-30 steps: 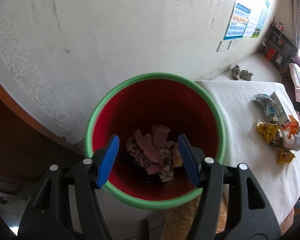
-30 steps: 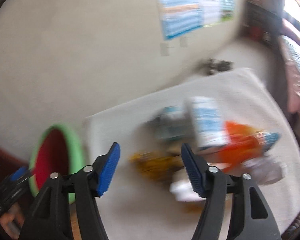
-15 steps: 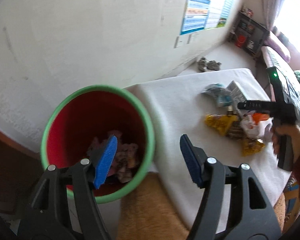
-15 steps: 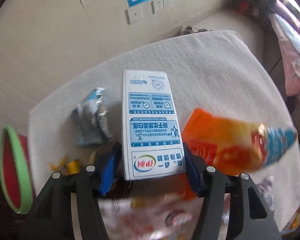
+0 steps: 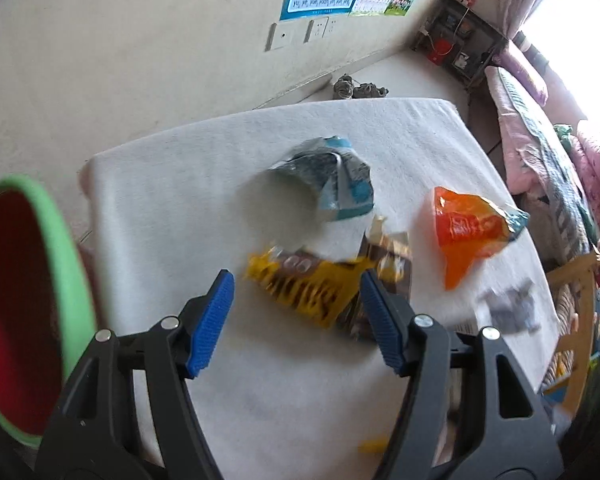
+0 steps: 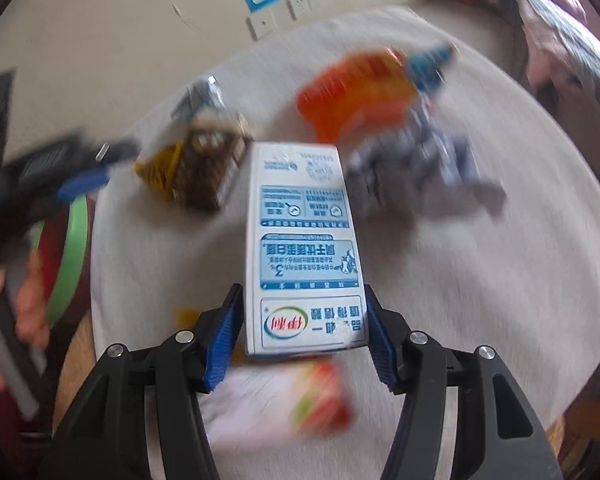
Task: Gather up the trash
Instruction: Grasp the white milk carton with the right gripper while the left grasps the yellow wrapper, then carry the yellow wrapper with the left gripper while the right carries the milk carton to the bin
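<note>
Right tool (image 6: pixel 304 332) pinching milk carton (image 6: pixel 303 248) near its bottom end; could pivot or slip. Left tool (image 5: pixel 294 320) spread above yellow wrapper (image 5: pixel 304 288), may snag brown packet (image 5: pixel 388 268) beside it.

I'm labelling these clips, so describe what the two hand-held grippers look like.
Both match: the left hand-held gripper and right hand-held gripper have black plastic clamp-style arms with triangular cut-outs, silver rivets at the joints, and ribbed blue pads on the fingertips. No cables or sleeves show.
</note>
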